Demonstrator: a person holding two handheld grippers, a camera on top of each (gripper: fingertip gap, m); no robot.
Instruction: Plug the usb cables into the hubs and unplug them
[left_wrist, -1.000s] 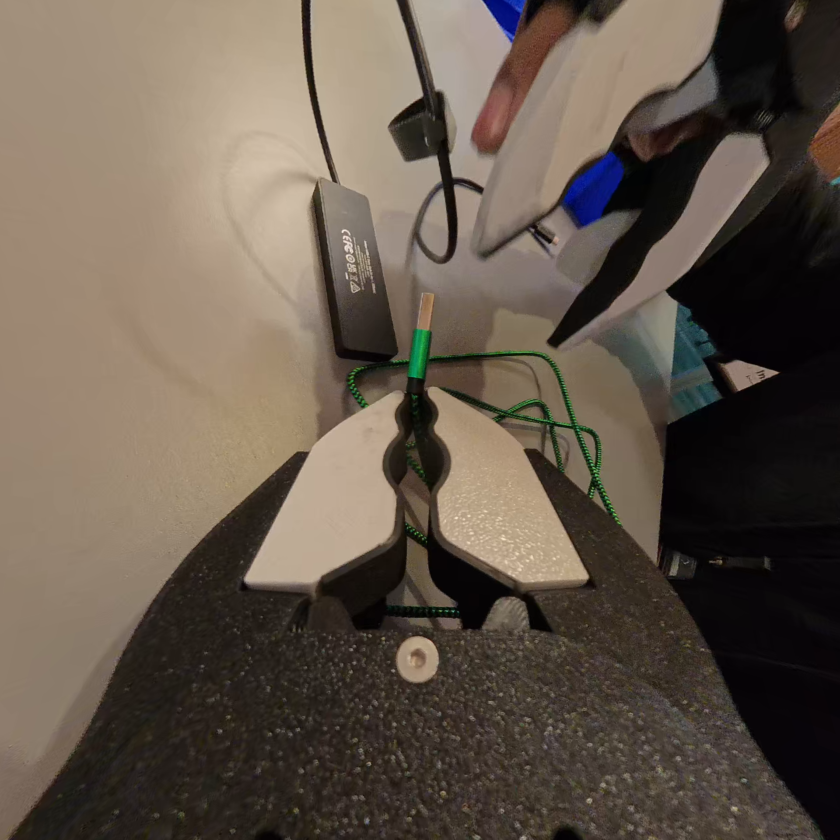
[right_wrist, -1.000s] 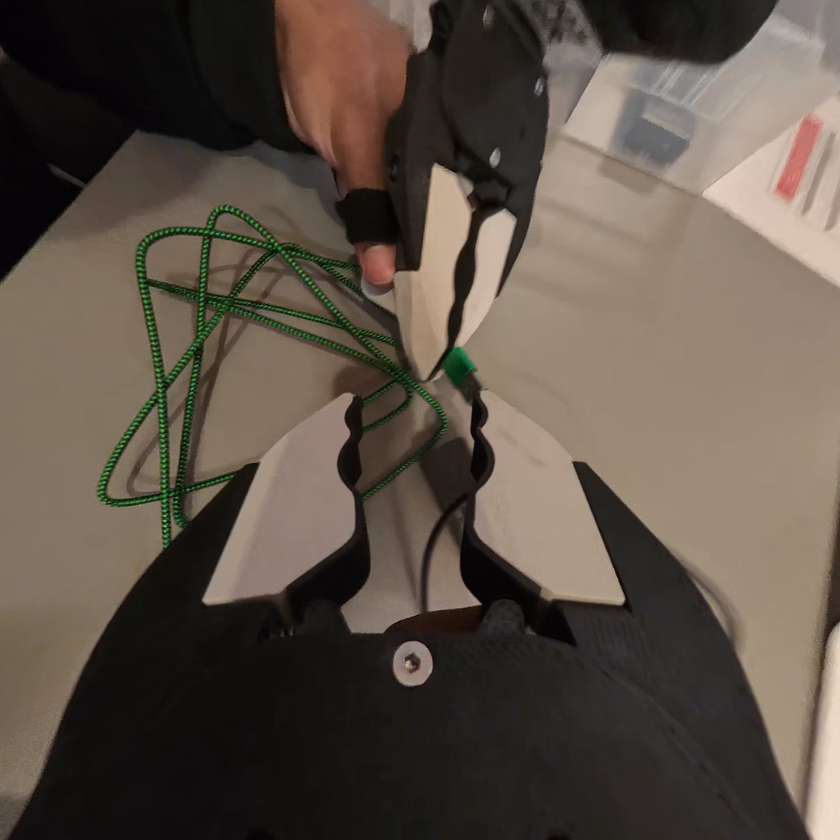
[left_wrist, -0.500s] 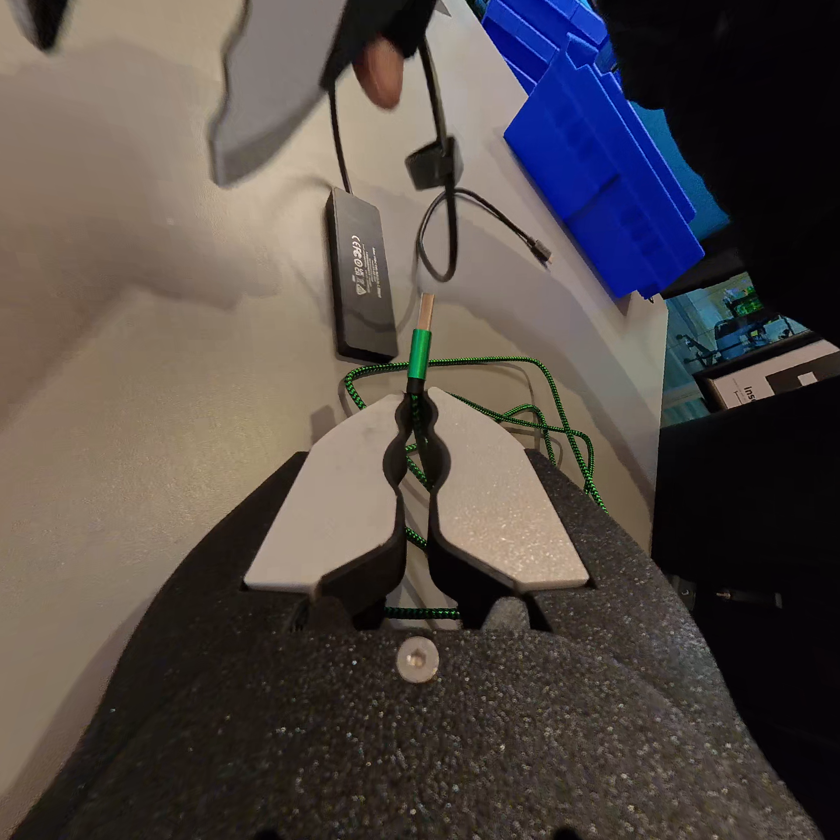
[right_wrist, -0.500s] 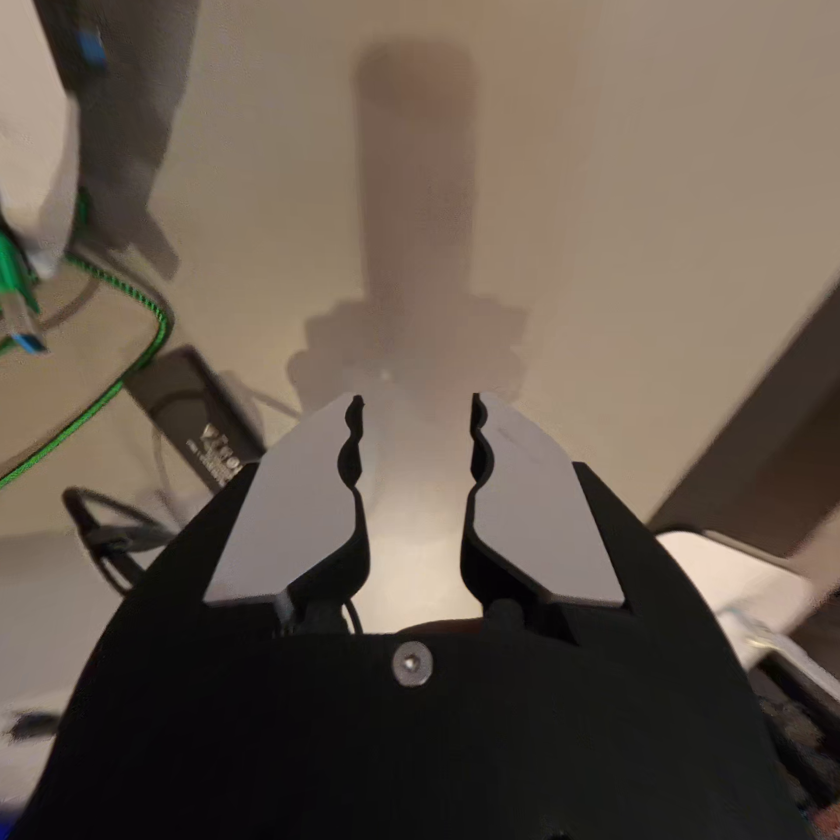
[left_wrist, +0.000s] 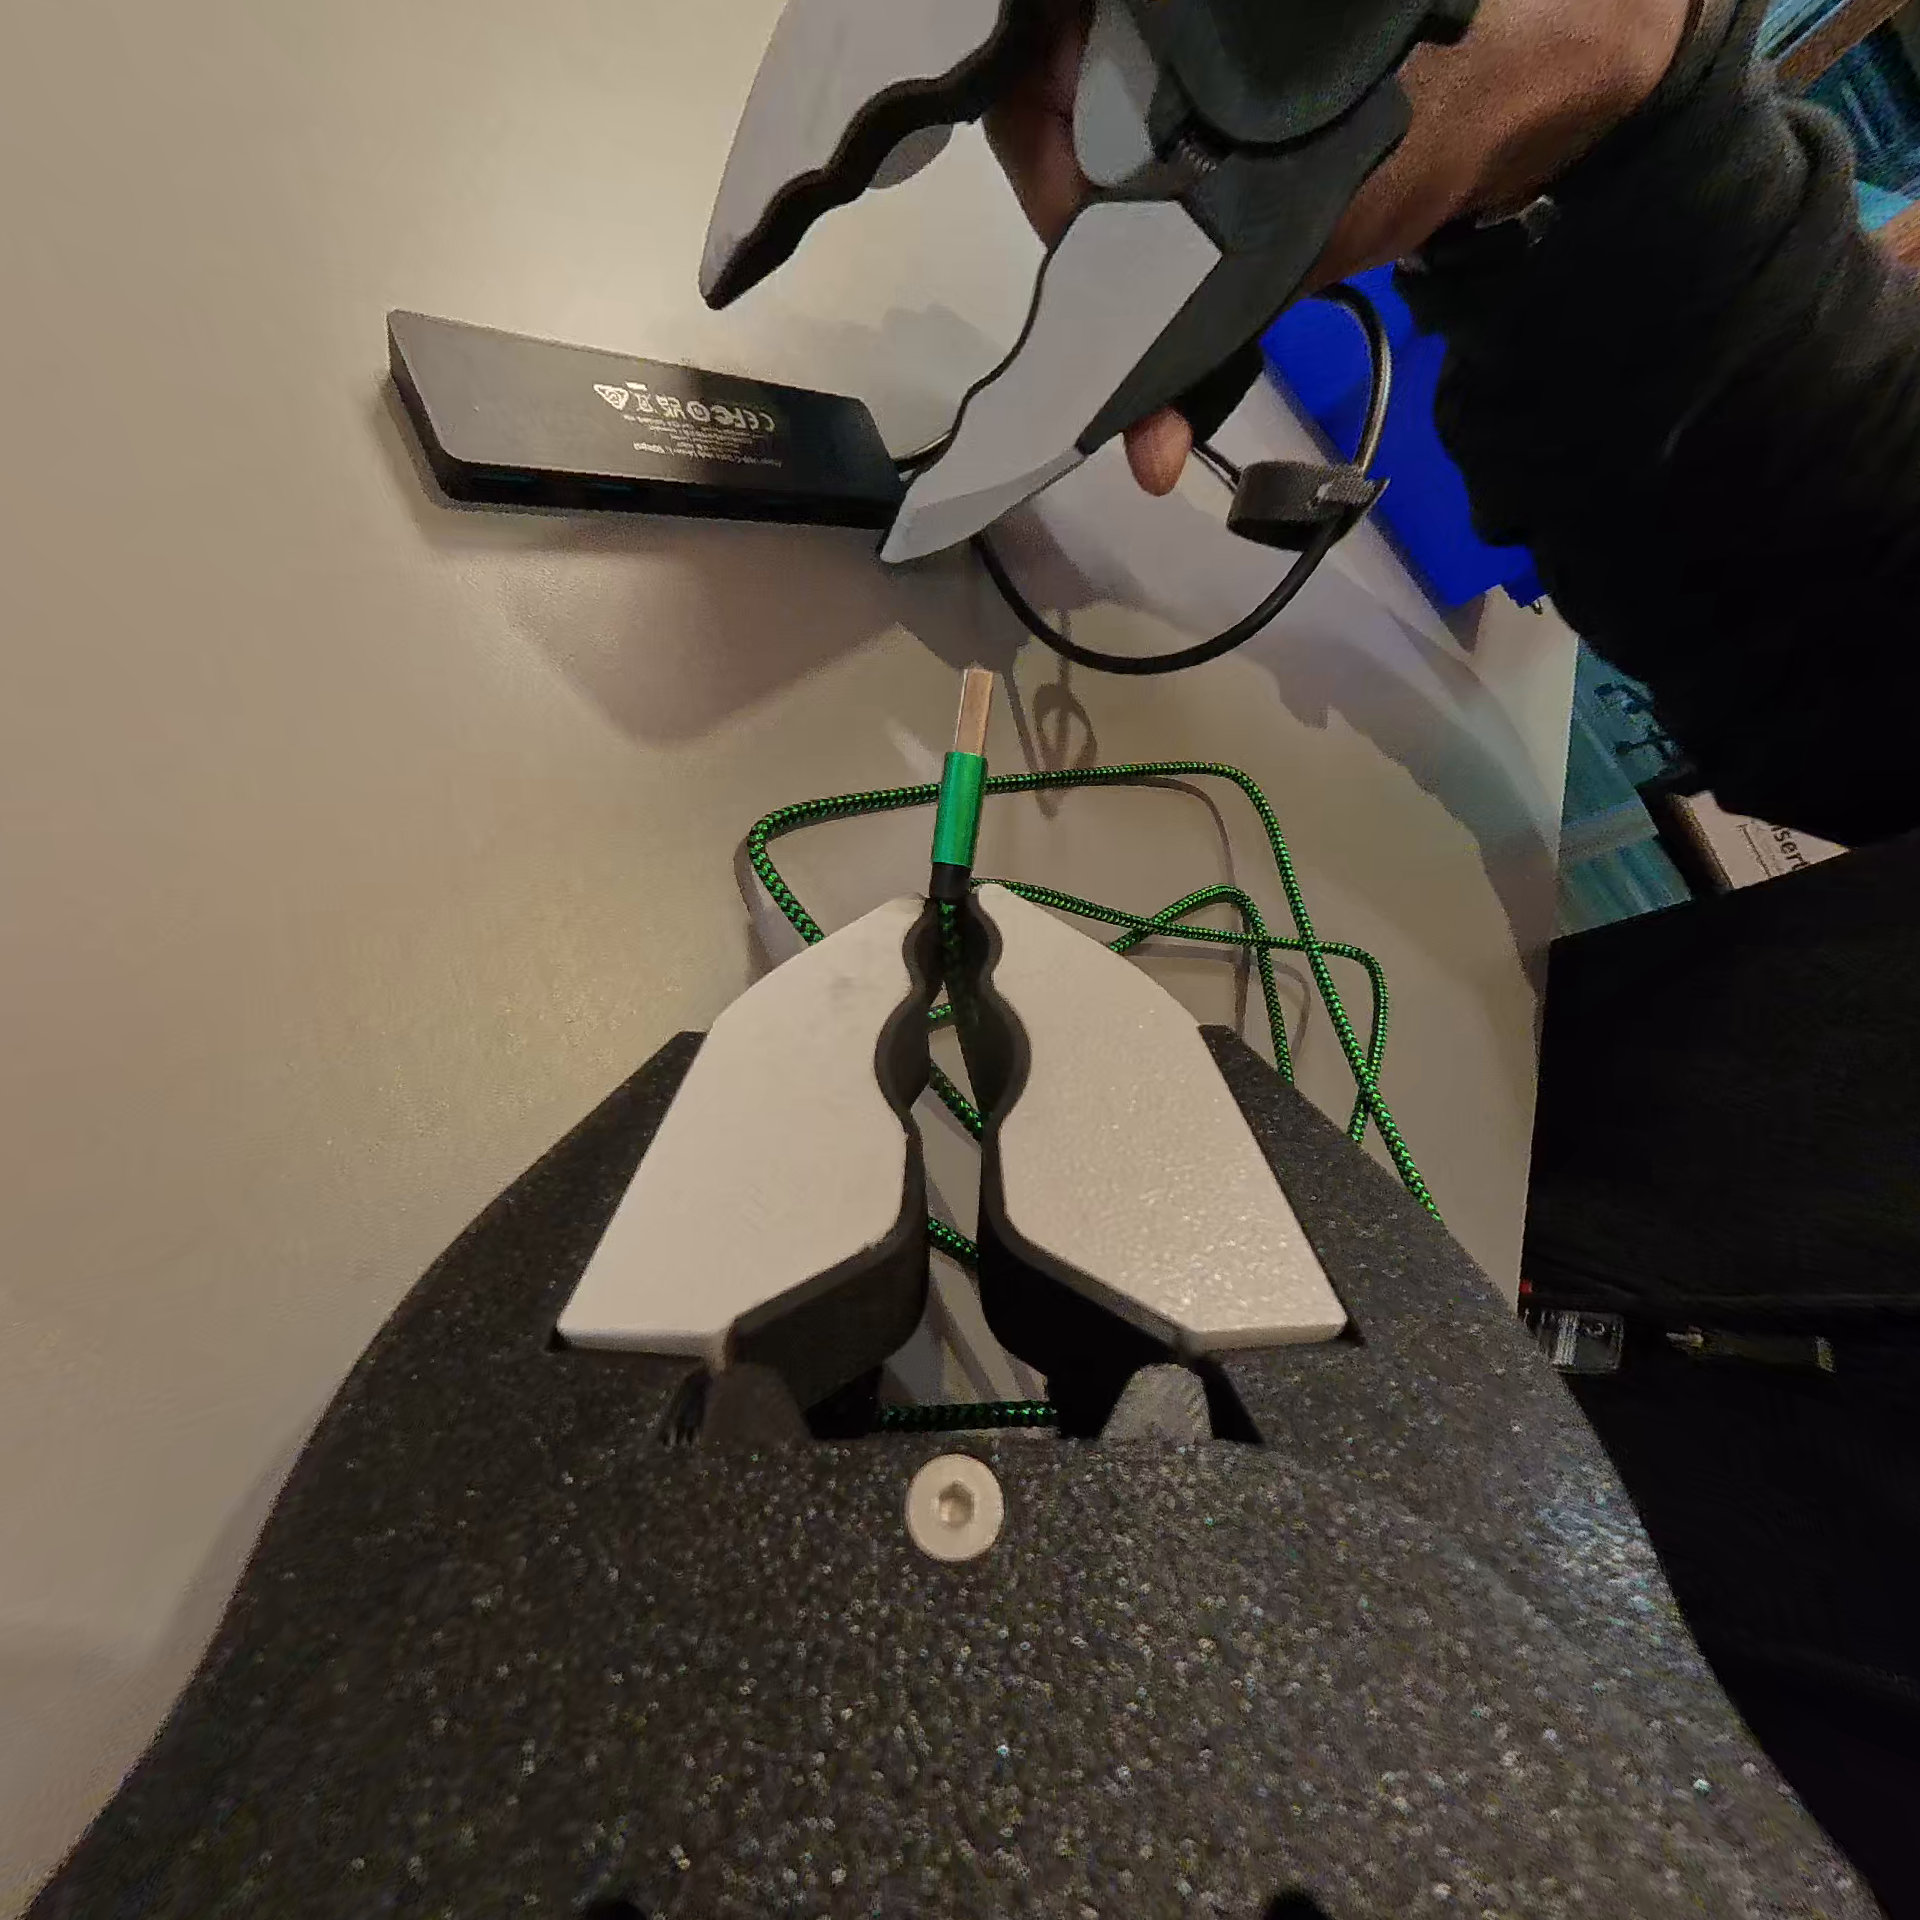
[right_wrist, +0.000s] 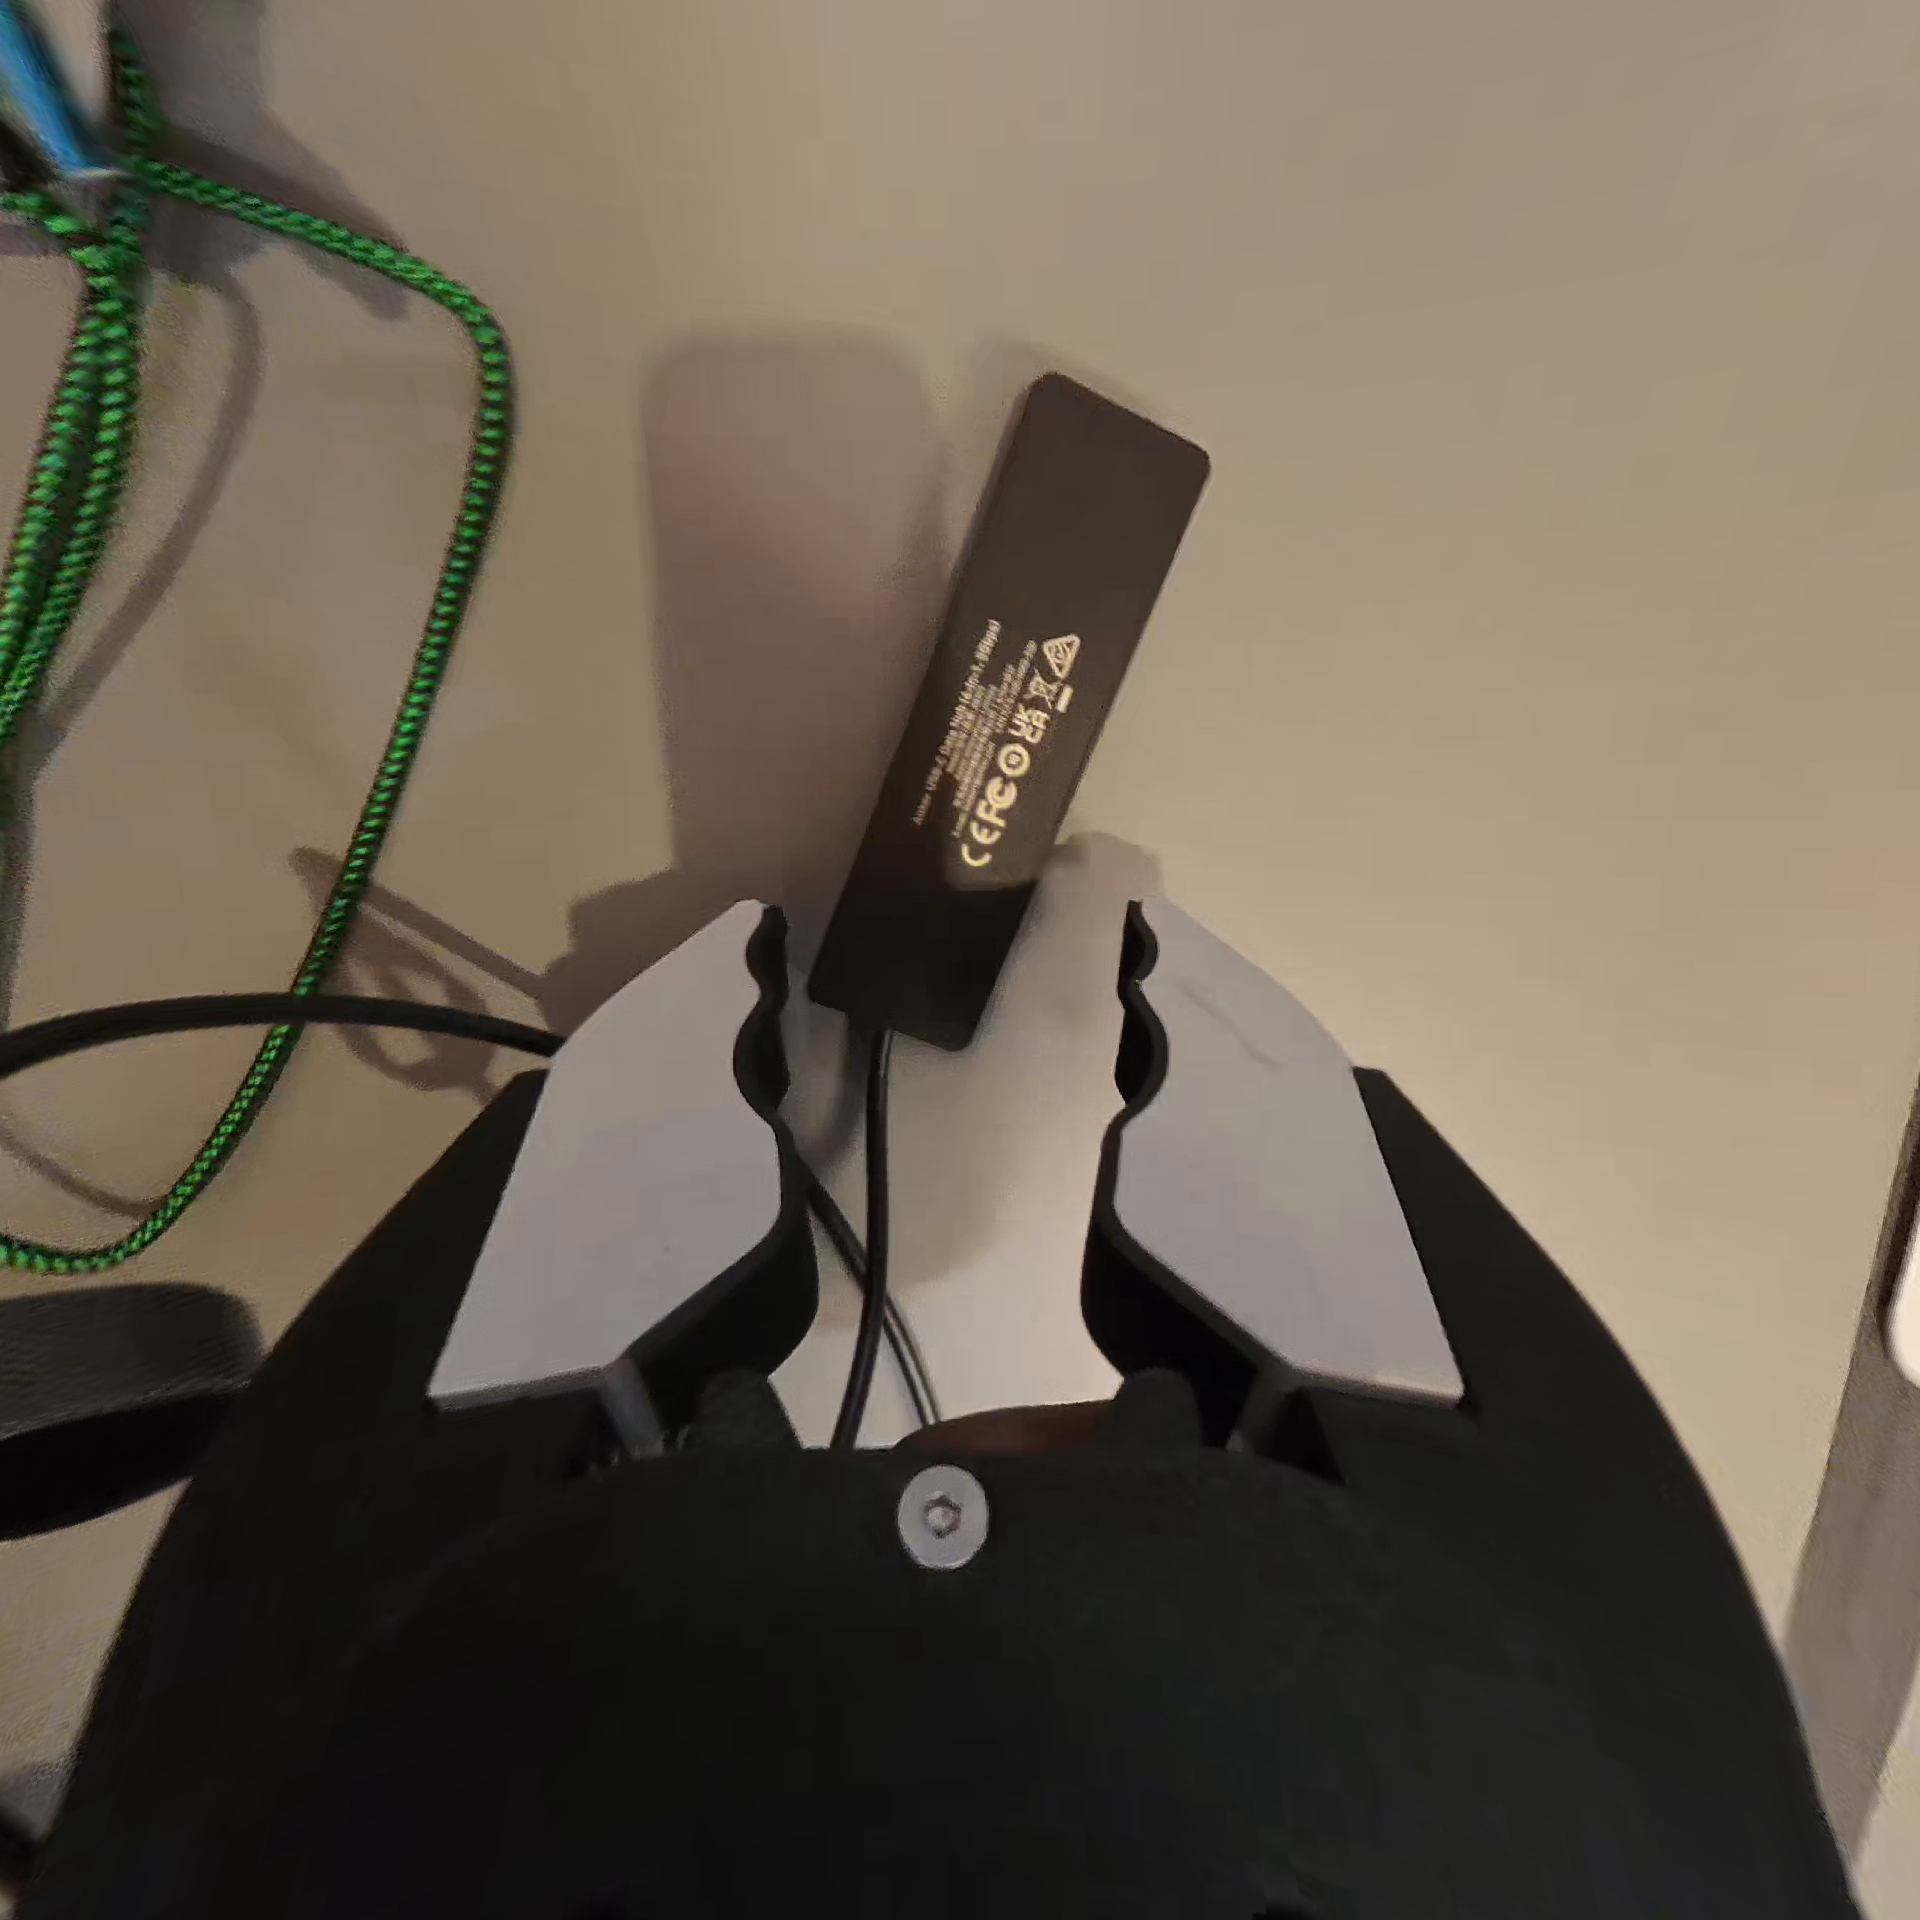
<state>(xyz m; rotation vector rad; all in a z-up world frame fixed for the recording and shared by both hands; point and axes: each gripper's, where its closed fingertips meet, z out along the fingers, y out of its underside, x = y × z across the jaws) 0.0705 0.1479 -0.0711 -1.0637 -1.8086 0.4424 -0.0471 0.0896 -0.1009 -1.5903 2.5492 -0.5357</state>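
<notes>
My left gripper is shut on the green braided USB cable just behind its green plug. The metal tip points forward, held above the table. The black hub lies beyond it, crosswise. My right gripper is open and hovers over the hub's cable end. In the right wrist view my right gripper is open with the near end of the hub between its fingertips, not touching. The green cable lies to the left.
The hub's own black cable runs back under my right gripper and loops with a strap. A blue bin stands at the far right of the beige table. A dark-sleeved arm fills the right side.
My right gripper has swung in over the hub's cable end, jaws still open. The hub now lies crosswise in the left wrist view. My left gripper keeps its hold on the cable.
</notes>
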